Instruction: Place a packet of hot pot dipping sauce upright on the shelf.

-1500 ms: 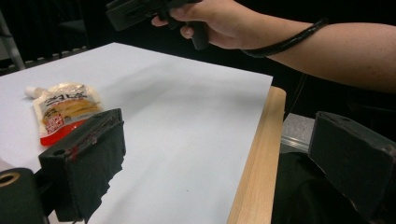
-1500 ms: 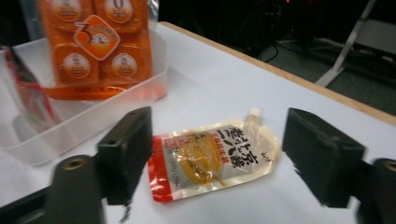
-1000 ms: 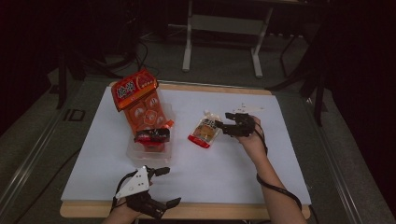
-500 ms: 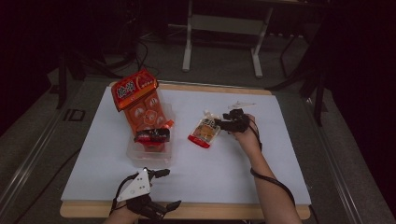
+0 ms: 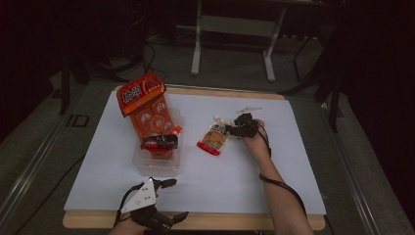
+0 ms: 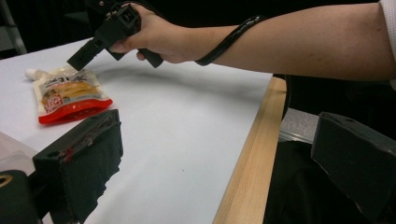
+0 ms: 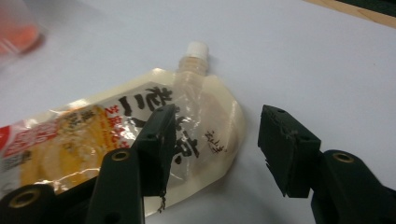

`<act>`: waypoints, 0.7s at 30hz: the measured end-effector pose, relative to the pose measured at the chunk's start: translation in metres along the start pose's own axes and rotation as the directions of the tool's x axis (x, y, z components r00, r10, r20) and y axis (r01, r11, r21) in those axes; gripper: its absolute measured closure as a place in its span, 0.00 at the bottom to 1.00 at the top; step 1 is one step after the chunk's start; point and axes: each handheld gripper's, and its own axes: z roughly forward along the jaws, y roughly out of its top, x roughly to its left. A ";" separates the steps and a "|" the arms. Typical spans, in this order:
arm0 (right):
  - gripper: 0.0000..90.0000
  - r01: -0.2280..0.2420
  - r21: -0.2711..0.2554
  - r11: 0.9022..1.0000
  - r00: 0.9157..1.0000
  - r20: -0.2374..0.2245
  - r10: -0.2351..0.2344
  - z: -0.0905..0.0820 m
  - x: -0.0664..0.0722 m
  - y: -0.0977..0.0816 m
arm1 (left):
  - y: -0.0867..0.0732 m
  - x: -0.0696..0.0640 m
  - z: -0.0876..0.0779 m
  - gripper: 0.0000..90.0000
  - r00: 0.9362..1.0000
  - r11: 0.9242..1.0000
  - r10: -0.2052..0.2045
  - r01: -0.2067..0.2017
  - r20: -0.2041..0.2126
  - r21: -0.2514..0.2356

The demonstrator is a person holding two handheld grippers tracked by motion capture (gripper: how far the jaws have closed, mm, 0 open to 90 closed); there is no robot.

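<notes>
Right gripper (image 5: 230, 129) lowered over the spouted pouch (image 5: 214, 139).

The right forearm reaches in from the near edge of the surface (image 5: 293, 196), wrist bent, the gripper angled down at the pouch's capped end. Its jaws have just been closing; they stand about half open, straddling the pouch's edge without pressing it. The pouch lies flat mid-surface. The left gripper (image 5: 171, 198) hangs at the near edge, jaws wide and empty.

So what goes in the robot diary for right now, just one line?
right gripper: open, jaws astride spout pouch edge | left gripper: open, idle at table edge | pouch: flat, not gripped
</notes>
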 end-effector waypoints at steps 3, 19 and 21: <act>0.51 -0.012 0.004 1.000 1.000 0.000 0.012 0.004 -0.002 -0.001 | 0.000 0.000 0.000 0.03 1.000 1.000 0.003 -0.003 0.001 0.004; 0.90 -0.007 0.077 0.997 1.000 -0.019 0.008 0.015 0.002 -0.003 | -0.002 0.000 0.001 0.03 1.000 1.000 0.004 -0.004 0.007 0.011; 0.97 -0.010 0.096 0.995 0.999 -0.032 0.013 0.015 0.004 -0.001 | -0.001 0.000 0.001 0.03 1.000 1.000 0.004 -0.004 0.009 0.009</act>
